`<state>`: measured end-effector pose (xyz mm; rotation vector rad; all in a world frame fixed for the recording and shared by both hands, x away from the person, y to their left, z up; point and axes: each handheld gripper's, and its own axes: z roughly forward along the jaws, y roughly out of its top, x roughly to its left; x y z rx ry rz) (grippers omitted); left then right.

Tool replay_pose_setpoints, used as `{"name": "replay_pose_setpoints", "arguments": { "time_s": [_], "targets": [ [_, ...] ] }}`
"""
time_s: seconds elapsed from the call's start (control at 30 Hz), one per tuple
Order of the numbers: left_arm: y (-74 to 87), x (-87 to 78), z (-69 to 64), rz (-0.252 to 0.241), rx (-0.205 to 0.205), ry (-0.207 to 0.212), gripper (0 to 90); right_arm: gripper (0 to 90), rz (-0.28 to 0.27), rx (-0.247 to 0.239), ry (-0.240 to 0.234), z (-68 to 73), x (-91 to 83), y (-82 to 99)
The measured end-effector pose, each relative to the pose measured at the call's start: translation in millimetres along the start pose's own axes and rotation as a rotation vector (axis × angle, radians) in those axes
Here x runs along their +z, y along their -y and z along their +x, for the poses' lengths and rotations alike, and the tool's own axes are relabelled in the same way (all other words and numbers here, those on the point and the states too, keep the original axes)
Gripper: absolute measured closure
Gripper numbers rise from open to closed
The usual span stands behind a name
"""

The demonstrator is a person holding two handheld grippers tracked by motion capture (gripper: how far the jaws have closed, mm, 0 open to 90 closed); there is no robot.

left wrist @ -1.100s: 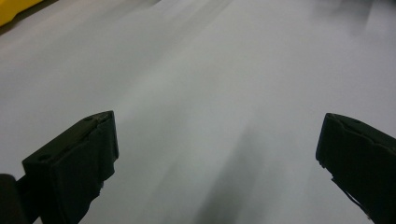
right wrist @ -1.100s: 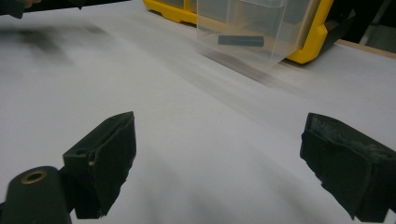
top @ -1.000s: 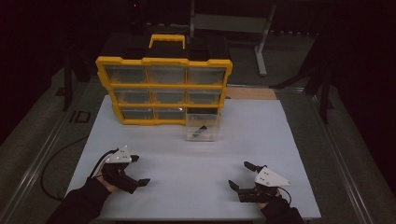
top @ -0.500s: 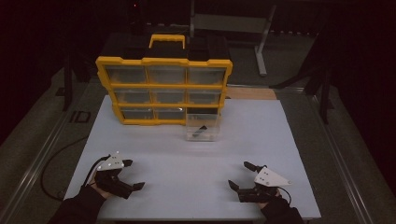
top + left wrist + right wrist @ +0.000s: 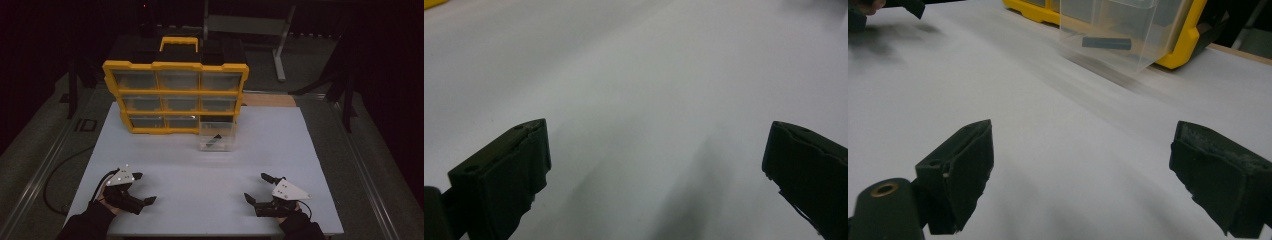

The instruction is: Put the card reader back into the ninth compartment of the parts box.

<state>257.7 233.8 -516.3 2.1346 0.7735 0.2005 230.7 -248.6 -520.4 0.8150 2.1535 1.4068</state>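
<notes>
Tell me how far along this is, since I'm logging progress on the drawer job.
Done: one clear drawer is pulled out of the yellow organizer onto the table, a small dark part inside. In hand: nothing; left gripper and right gripper rest open near the front edge. Left: likely reaching the drawer.

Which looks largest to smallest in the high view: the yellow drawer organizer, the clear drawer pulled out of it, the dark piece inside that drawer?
1. yellow drawer organizer
2. clear drawer
3. dark piece
All stand close together, so nearness hardly matters.
</notes>
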Motion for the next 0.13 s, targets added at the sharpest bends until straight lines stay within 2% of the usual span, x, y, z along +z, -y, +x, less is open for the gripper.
{"name": "replay_pose_setpoints", "arguments": {
  "time_s": [0.13],
  "targets": [
    [-0.1,0.5,-0.2,0.002,0.003,0.002,0.5,10.6,0.002,-0.002,-0.001,0.3,0.7,0.2]
  ]
}}
